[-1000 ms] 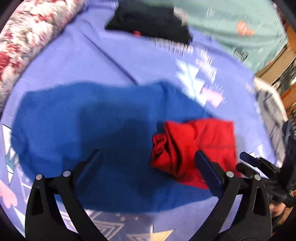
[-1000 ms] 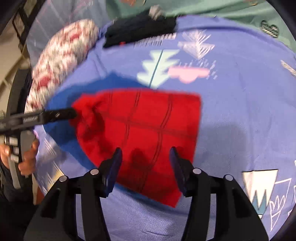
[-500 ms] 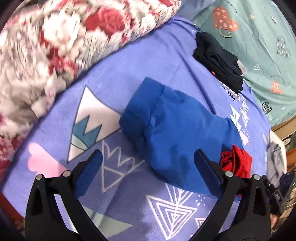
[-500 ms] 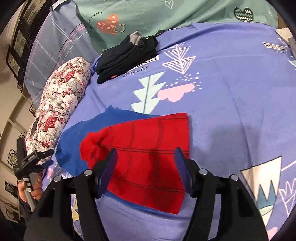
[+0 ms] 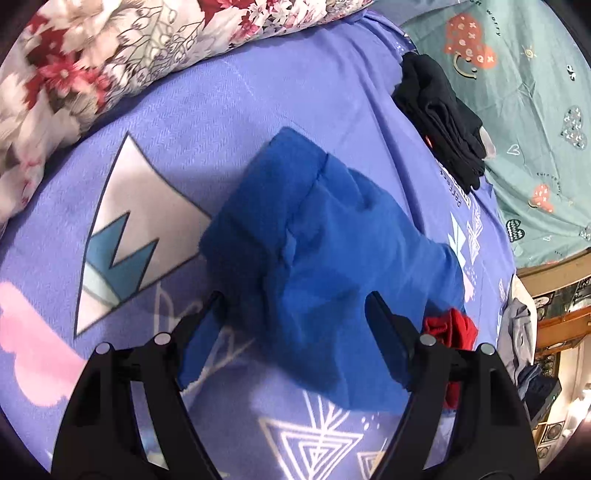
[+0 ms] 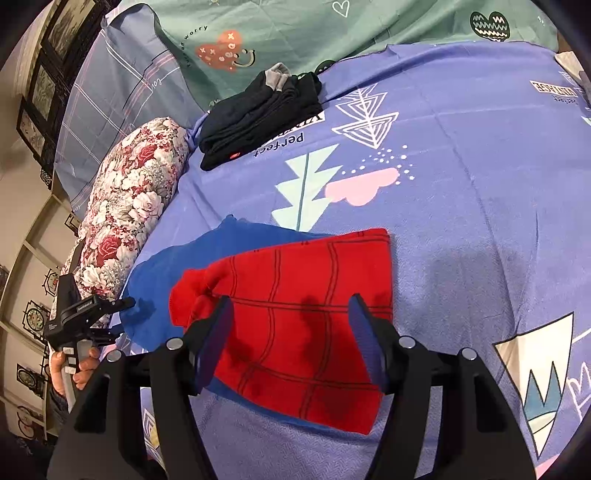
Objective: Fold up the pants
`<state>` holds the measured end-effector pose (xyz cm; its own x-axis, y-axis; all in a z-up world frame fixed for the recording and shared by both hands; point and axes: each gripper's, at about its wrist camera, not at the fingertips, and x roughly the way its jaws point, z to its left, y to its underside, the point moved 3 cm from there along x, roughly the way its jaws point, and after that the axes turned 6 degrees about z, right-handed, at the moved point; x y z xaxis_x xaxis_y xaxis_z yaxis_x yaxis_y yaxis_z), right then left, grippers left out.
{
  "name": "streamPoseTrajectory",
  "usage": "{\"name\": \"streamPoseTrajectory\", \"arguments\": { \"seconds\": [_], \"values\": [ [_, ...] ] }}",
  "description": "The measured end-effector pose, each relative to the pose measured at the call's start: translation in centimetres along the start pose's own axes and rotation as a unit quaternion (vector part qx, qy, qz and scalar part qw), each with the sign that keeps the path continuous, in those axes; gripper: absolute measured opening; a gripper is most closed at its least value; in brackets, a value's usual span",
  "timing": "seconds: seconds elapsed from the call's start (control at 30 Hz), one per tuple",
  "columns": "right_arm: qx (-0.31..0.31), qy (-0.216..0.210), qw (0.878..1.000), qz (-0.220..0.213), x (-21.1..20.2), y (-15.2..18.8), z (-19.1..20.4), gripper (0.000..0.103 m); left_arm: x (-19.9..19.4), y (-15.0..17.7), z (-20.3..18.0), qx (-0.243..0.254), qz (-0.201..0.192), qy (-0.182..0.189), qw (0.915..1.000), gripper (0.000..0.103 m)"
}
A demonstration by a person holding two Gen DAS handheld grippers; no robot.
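Left claw (image 5: 291,314) over the blue end of the pants (image 5: 314,258), jaws closing, one finger on each side of the bunched blue cloth. Pads not yet pressing, as far as I can tell; nothing lifted. The straddle reads as lining up a pinch on the thick folded edge, where several layers can be taken at once.

Right claw (image 6: 288,332) hovers spread above the red panel (image 6: 314,295), nothing between the pads, shadows of the fingers on the cloth below. Probably waiting to pin or take the red end while the other side is gathered.

The pants lie on the bed's purple patterned sheet (image 6: 461,184), near its front edge: red section flat and squared on top of blue, blue part running off toward the floral pillow (image 6: 125,206). In the left view the blue end is humped and creased, not flat, so the fold looks partly done at best.

A folded black garment (image 6: 258,114) sits well apart near the green cover (image 6: 332,29), likely finished and set aside. The person's hand (image 6: 70,365) grips the left tool's handle.
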<state>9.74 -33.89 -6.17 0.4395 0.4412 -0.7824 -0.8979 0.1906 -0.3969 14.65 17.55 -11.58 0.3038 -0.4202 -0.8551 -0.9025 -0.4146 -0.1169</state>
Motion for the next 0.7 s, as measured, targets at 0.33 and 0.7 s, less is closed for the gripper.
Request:
{"name": "streamPoseTrajectory", "arguments": {
  "seconds": [0.33, 0.7],
  "values": [
    [0.008, -0.005, 1.000, -0.007, -0.7, 0.5, -0.6, 0.066, 1.1, -1.2, -1.3, -0.002, -0.007, -0.096, 0.9953, 0.051],
    [0.021, -0.006, 0.999, -0.036, -3.2, 1.3, -2.5, 0.066, -6.1, 1.9, -12.0, 0.140, -0.090, -0.072, 0.9834, 0.010]
  ]
}}
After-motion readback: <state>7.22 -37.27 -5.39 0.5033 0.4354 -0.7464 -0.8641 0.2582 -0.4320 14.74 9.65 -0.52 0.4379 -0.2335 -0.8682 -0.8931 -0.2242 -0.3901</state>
